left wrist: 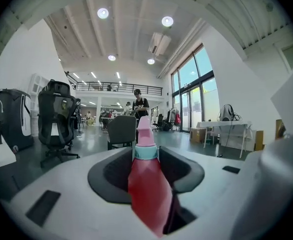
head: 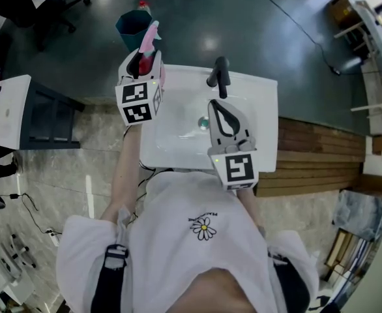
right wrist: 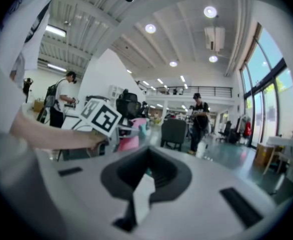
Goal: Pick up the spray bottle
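The spray bottle (head: 150,39), with a red body, a teal collar and a pink trigger head, stands upright between the jaws of my left gripper (head: 146,61), which is shut on it. It hangs in the air over the far left corner of the white sink (head: 259,109). In the left gripper view the spray bottle (left wrist: 145,184) fills the gap between the jaws of the left gripper (left wrist: 146,159), nozzle pointing away. My right gripper (head: 214,107) hovers over the basin, its jaws together and holding nothing. In the right gripper view the right gripper (right wrist: 147,153) looks past the left one's marker cube (right wrist: 102,117).
A black faucet (head: 220,75) rises at the sink's far edge, close to the right gripper's tips. A teal bin (head: 131,26) stands on the floor beyond the sink. A dark cabinet (head: 47,119) is to the left and wooden decking (head: 321,155) to the right.
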`<state>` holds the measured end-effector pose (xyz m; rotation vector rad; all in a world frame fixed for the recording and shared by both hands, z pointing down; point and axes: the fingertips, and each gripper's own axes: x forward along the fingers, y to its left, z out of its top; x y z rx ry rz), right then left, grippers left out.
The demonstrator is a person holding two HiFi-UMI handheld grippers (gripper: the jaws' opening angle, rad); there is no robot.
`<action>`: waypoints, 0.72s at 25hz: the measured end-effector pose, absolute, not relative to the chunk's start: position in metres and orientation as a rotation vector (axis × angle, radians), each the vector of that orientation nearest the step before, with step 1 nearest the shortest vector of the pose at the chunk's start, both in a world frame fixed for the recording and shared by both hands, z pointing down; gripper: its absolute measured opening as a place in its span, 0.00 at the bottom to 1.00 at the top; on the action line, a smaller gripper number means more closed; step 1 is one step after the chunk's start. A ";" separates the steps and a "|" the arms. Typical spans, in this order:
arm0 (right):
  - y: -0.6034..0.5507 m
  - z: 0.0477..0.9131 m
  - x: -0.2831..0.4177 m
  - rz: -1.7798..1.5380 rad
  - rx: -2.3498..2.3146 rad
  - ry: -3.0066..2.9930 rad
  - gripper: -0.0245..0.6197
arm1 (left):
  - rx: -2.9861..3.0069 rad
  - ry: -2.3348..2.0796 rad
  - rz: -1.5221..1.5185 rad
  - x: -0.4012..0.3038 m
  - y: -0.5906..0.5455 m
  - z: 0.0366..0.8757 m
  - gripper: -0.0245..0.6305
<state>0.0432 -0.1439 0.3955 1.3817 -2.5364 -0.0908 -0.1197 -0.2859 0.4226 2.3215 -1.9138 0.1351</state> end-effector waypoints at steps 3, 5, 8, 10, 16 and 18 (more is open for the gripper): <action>-0.146 0.395 0.044 -0.094 1.375 -2.543 0.08 | 2.367 -1.944 0.066 -0.117 -0.281 0.393 0.31; -0.147 0.395 0.044 -0.095 1.369 -2.547 0.08 | 2.395 -1.964 0.020 -0.116 -0.276 0.374 0.31; -0.148 0.396 0.044 -0.093 1.364 -2.555 0.08 | 2.435 -1.991 -0.049 -0.114 -0.265 0.349 0.31; -0.148 0.396 0.044 -0.096 1.358 -2.560 0.08 | 2.465 -2.008 -0.096 -0.114 -0.257 0.331 0.31; -0.149 0.397 0.041 -0.089 1.339 -2.573 0.08 | 2.548 -2.044 -0.202 -0.110 -0.231 0.286 0.31; -0.150 0.397 0.040 -0.085 1.334 -2.582 0.08 | 2.565 -2.050 -0.229 -0.109 -0.222 0.277 0.31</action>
